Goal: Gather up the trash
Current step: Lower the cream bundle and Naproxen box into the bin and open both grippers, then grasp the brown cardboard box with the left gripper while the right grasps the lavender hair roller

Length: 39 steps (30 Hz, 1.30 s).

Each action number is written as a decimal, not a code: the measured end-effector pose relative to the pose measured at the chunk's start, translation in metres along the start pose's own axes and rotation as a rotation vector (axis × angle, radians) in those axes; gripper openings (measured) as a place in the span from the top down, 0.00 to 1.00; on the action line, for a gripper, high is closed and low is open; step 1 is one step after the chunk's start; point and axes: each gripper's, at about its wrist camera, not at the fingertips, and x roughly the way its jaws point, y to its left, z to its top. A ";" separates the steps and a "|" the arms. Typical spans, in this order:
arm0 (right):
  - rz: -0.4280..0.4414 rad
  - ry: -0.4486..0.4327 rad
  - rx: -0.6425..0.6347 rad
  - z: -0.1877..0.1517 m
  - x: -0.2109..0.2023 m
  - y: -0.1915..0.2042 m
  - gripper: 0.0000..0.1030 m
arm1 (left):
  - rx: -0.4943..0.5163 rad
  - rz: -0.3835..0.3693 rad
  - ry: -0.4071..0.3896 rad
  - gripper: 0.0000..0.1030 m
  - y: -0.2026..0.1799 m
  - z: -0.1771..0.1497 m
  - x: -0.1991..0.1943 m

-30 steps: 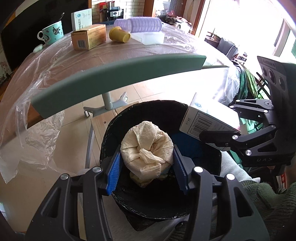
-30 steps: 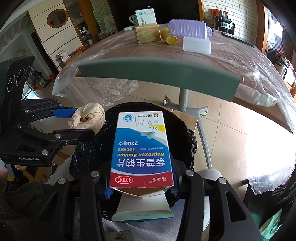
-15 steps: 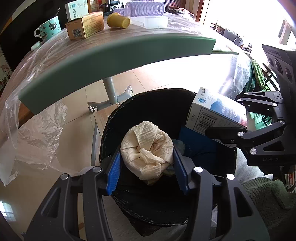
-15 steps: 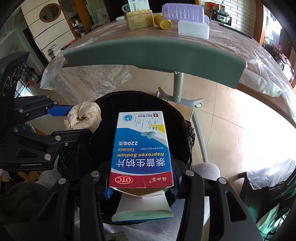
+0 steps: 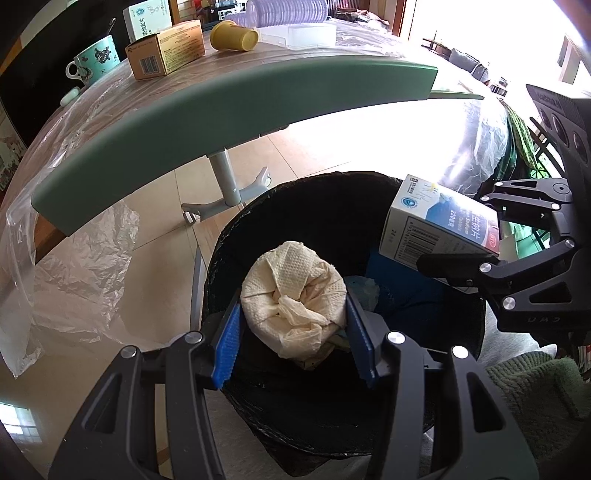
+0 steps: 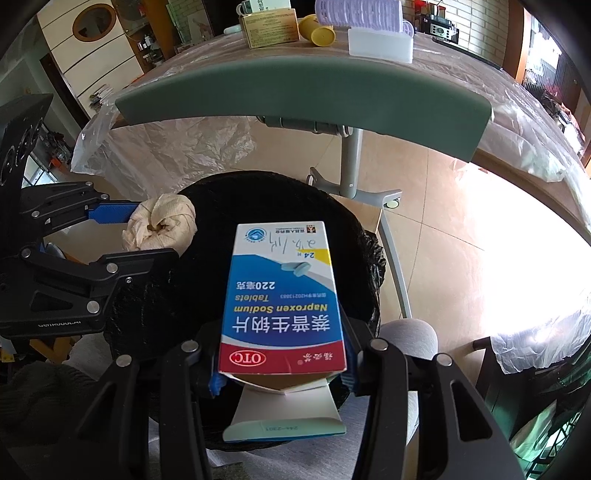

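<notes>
My left gripper [image 5: 293, 325] is shut on a crumpled paper towel wad [image 5: 295, 299] and holds it over the open black-lined trash bin [image 5: 314, 210]. My right gripper [image 6: 282, 365] is shut on a blue and white medicine box [image 6: 282, 295] with its end flap open, also over the bin [image 6: 221, 199]. The box [image 5: 439, 230] and the right gripper [image 5: 480, 236] show at the right of the left wrist view. The wad [image 6: 160, 223] and the left gripper [image 6: 122, 230] show at the left of the right wrist view.
A green-edged table [image 5: 221, 107] covered in clear plastic stands just beyond the bin, on a grey pedestal leg [image 5: 225, 177]. On it lie a tan carton [image 5: 166, 50], a yellow cup [image 5: 232, 35], a teal mug [image 5: 92, 61] and a clear box [image 6: 380, 42]. Tiled floor lies around.
Both grippers have moved forward and lower over the bin, each keeping its hold. The table edge now sits higher in both views.
</notes>
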 end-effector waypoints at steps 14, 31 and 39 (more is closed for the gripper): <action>-0.014 -0.005 0.007 -0.002 -0.001 -0.003 0.50 | 0.003 0.025 -0.004 0.41 -0.004 0.000 -0.001; -0.154 -0.346 0.021 0.027 -0.096 -0.004 0.04 | -0.065 0.126 -0.287 0.06 0.018 0.028 -0.096; -0.208 -0.484 0.081 0.095 -0.101 -0.005 0.04 | -0.150 0.218 -0.457 0.01 0.062 0.099 -0.123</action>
